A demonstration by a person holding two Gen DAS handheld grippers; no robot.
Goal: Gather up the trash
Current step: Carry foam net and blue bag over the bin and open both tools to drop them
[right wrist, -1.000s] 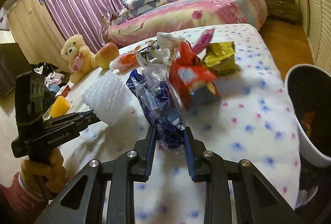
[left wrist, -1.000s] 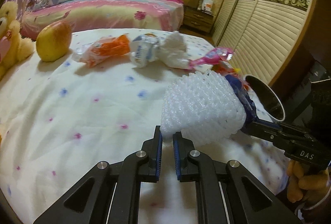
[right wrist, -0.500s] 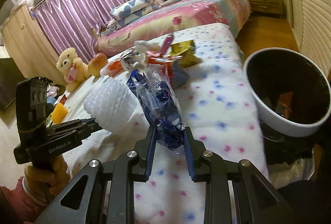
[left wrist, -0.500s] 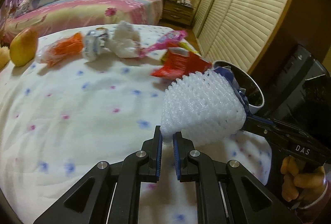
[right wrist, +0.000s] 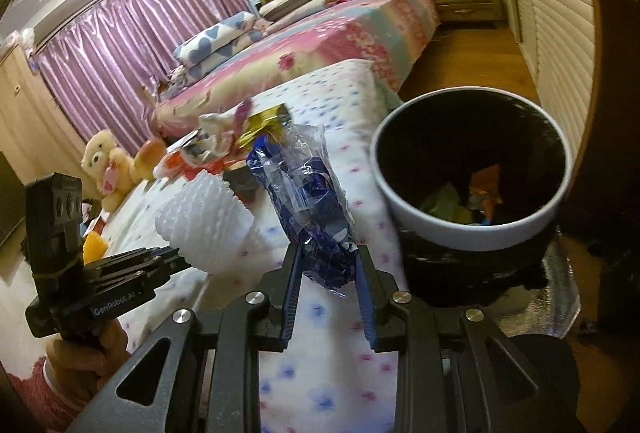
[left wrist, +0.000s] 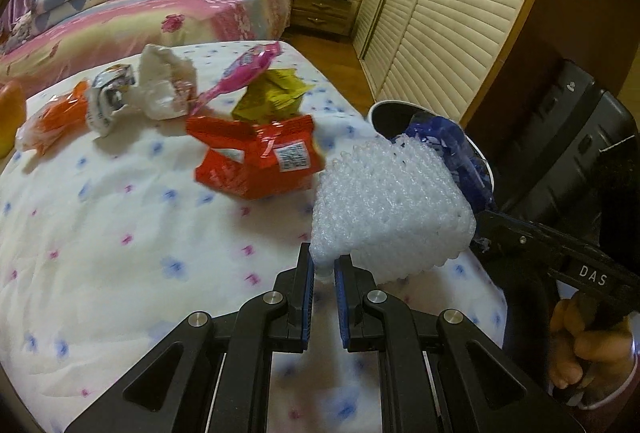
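My left gripper [left wrist: 323, 267] is shut on a white foam net sleeve [left wrist: 394, 209], held above the bed's right edge; the sleeve also shows in the right wrist view [right wrist: 206, 223]. My right gripper [right wrist: 327, 275] is shut on a blue and clear plastic wrapper [right wrist: 310, 201], held just left of the white-rimmed trash bin [right wrist: 472, 229]. The wrapper [left wrist: 452, 149] and bin rim [left wrist: 384, 109] also show in the left wrist view. On the dotted bedspread [left wrist: 120, 233] lie a red snack bag [left wrist: 260, 157], a yellow packet [left wrist: 272, 95], a pink wrapper [left wrist: 244, 71], crumpled white paper [left wrist: 164, 89] and an orange wrapper [left wrist: 56, 117].
The bin holds some scraps [right wrist: 480, 193] at its bottom. A teddy bear [right wrist: 106, 169] and a yellowish fruit [right wrist: 148, 159] sit at the bed's far left. A second bed [left wrist: 160, 17], a nightstand [left wrist: 322, 9] and louvred wardrobe doors [left wrist: 440, 45] stand beyond. A dark suitcase [left wrist: 568, 153] is at right.
Both grippers have moved right toward the bin, each still holding its item. The bin now looms larger in the right wrist view, and the red bag and yellow packet have come into the left view.
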